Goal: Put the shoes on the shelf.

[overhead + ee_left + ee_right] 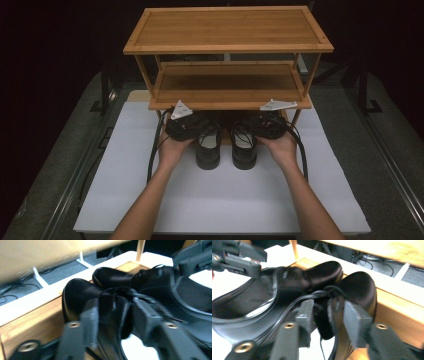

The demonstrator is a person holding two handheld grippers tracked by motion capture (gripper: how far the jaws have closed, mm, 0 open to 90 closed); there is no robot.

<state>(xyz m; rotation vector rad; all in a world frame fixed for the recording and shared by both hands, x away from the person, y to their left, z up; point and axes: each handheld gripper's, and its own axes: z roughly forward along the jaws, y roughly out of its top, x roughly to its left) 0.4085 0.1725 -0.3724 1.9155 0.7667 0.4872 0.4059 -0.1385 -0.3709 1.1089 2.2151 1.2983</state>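
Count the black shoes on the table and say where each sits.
2. The left shoe and the right shoe stand side by side on the white table top, toes under the wooden rack, between the two grippers. Others may be hidden beneath the rack.

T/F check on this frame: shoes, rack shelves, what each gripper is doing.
1. Two black shoes sit side by side, the left shoe and the right shoe. True.
2. The top shelf of the rack holds a pair of shoes. False: it is bare, and the shoes are down at the bottom shelf.
3. The left gripper has its jaws on either side of the left shoe's collar. True.
4. The right gripper hangs well away from the shoes. False: its jaws straddle the collar of the right shoe.
5. The rack stands on a white board. True.
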